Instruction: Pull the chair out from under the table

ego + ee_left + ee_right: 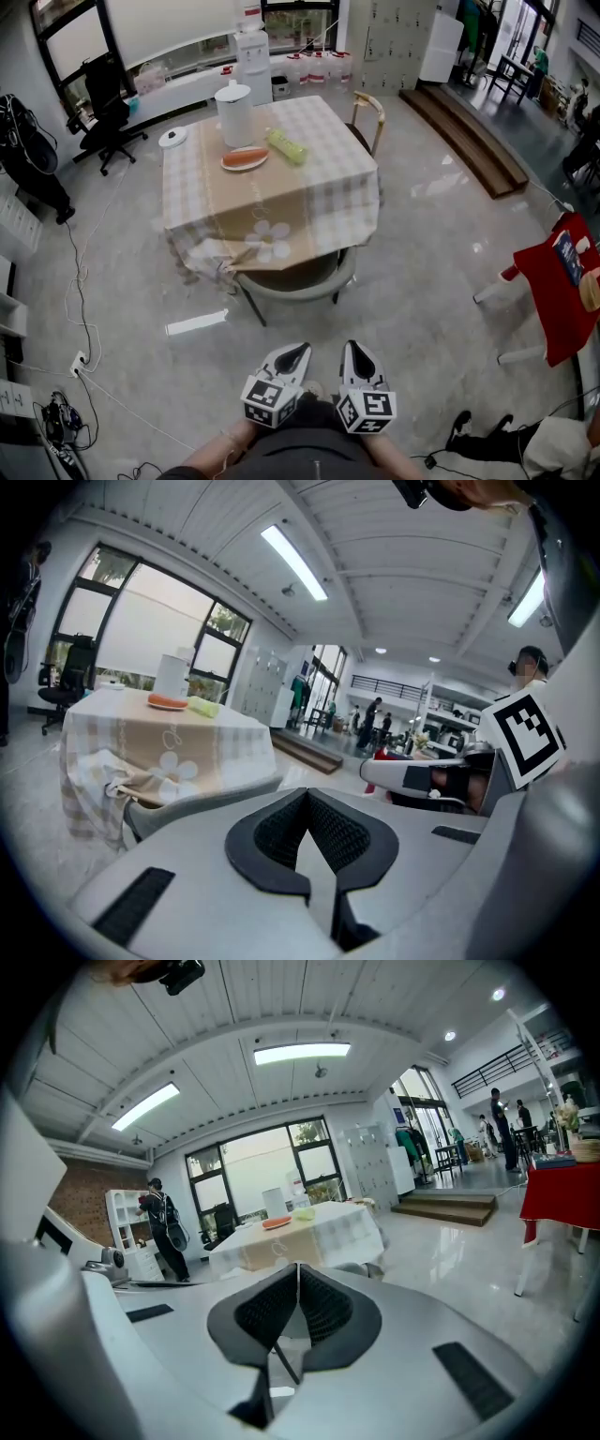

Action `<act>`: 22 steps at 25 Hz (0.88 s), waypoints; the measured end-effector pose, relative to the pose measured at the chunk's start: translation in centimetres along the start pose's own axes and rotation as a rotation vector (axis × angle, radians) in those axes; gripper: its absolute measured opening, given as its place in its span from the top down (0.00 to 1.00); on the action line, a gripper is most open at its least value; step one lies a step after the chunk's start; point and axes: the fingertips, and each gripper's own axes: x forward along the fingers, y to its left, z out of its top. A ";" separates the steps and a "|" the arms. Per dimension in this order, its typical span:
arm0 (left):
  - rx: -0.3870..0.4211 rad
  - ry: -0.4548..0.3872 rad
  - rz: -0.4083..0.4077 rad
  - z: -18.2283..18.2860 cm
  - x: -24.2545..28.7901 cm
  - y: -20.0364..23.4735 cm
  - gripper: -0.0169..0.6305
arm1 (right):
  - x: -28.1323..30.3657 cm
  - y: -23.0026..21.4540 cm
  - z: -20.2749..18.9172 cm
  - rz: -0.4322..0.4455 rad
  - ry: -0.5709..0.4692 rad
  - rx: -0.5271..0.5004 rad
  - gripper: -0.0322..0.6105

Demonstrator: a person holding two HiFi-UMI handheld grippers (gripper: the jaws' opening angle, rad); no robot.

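Your left tool (292, 354) and right tool (359, 352) sit side by side at the bottom centre of the frame. Both are clenched, with nothing between their pads. The grey shell chair (302, 281) lies straight ahead of them, above them in the frame and well apart. Its seat is tucked under the near edge of the square bench under a beige checked cloth (281, 211), so only the curved back and dark legs show.

That back runs left to right across the frame, its hollow side turned away from you. The left tool lines up with about the middle of the back and the right tool with its right end. Neither is clearly nearer, so I judge this a two-handed reach forward, with the tools opened first.

Count two tools and one chair to pull. A second, wooden-backed chair (371, 114) stands at the far right corner. Four things stand on the bench: a white jug (234, 112), a white lid (172, 138), a plate of orange food (245, 158) and a green bottle (287, 146) lying down.
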 end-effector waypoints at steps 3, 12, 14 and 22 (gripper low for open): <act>-0.001 -0.014 0.020 0.5 0.8 0.4 0.96 | 0.9 -0.8 0.5 0.015 -0.001 -0.004 0.93; -0.005 -0.033 0.073 0.8 1.0 0.3 0.96 | 1.3 -1.0 0.3 0.063 0.013 0.001 0.93; 0.001 -0.031 0.066 0.7 0.8 -0.1 0.96 | 1.1 -1.0 0.0 0.062 0.017 0.010 0.93; -0.007 -0.011 0.044 -0.6 0.2 -0.6 0.96 | 0.0 -1.5 -1.0 0.032 0.012 0.025 0.93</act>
